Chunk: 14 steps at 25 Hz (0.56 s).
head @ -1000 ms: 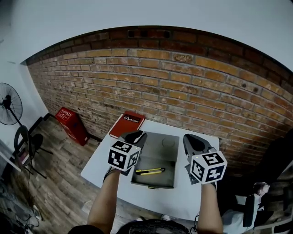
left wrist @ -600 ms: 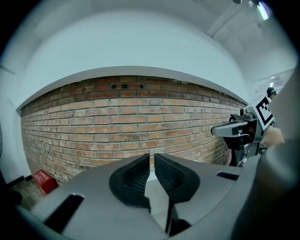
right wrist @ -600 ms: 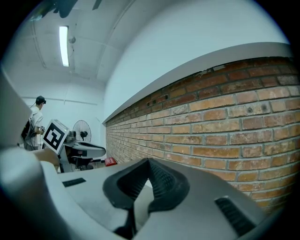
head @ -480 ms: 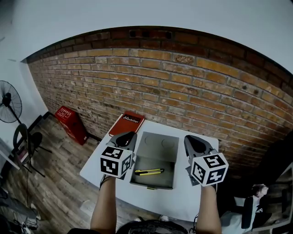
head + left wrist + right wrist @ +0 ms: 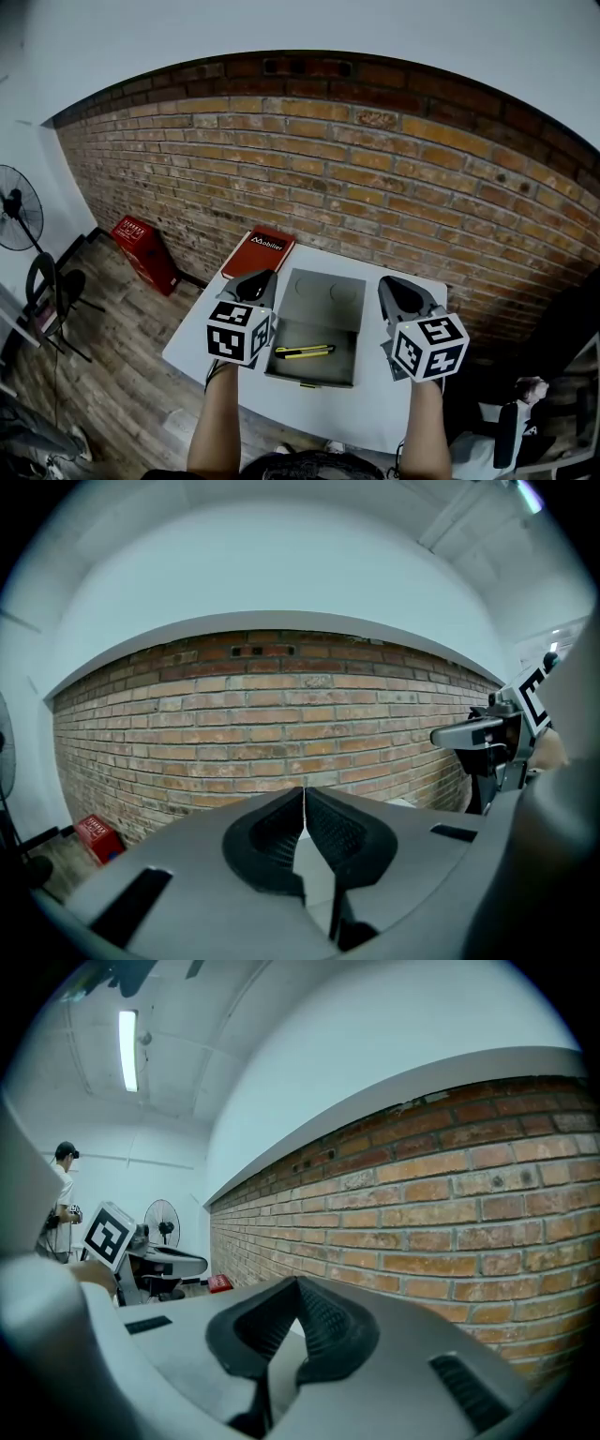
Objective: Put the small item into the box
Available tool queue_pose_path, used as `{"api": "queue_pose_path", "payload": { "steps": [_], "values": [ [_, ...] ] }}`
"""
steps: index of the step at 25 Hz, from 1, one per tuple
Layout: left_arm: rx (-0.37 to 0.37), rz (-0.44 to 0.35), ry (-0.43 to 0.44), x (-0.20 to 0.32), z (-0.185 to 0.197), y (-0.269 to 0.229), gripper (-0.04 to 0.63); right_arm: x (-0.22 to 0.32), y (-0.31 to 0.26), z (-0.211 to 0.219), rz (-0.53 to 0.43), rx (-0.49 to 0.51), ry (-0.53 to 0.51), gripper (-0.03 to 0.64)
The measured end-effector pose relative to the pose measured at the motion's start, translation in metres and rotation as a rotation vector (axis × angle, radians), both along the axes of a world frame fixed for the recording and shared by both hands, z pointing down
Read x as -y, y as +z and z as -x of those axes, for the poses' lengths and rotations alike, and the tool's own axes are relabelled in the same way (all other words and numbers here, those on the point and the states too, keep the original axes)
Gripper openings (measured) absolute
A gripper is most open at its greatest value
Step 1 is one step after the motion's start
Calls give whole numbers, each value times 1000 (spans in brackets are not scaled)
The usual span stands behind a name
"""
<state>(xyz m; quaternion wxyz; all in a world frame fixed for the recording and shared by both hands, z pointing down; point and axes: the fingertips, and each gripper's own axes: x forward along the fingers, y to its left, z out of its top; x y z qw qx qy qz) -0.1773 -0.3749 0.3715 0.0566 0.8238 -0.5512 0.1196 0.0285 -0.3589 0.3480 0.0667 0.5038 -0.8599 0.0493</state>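
Note:
A yellow and black utility knife [image 5: 305, 352] lies inside the grey open box [image 5: 310, 379] at the middle of the white table [image 5: 394, 412]. The box's lid [image 5: 328, 292] lies folded back toward the brick wall. My left gripper [image 5: 256, 279] hovers over the box's left edge; its jaws have just been closing and now meet with nothing between them [image 5: 304, 794]. My right gripper [image 5: 394, 287] hangs over the box's right side, also shut and empty [image 5: 296, 1283]. Each gripper view shows mostly the brick wall ahead.
A red carton [image 5: 260, 250] lies on the table's far left corner. On the wooden floor to the left stand a red case [image 5: 145, 251] and a fan [image 5: 19, 212]. The brick wall [image 5: 375, 178] rises close behind the table. A person [image 5: 520, 422] is at the lower right.
My left gripper has drawn a little left and back from over the box, and its jaws have closed on nothing. The right gripper and the knife have stayed put.

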Motion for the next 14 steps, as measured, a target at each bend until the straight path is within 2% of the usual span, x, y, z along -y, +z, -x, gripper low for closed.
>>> {"api": "queue_pose_path", "payload": {
  "steps": [14],
  "values": [
    [20,7,-9,2,4,4,31,4,-1,3,-2,15,-4,20]
  ]
}}
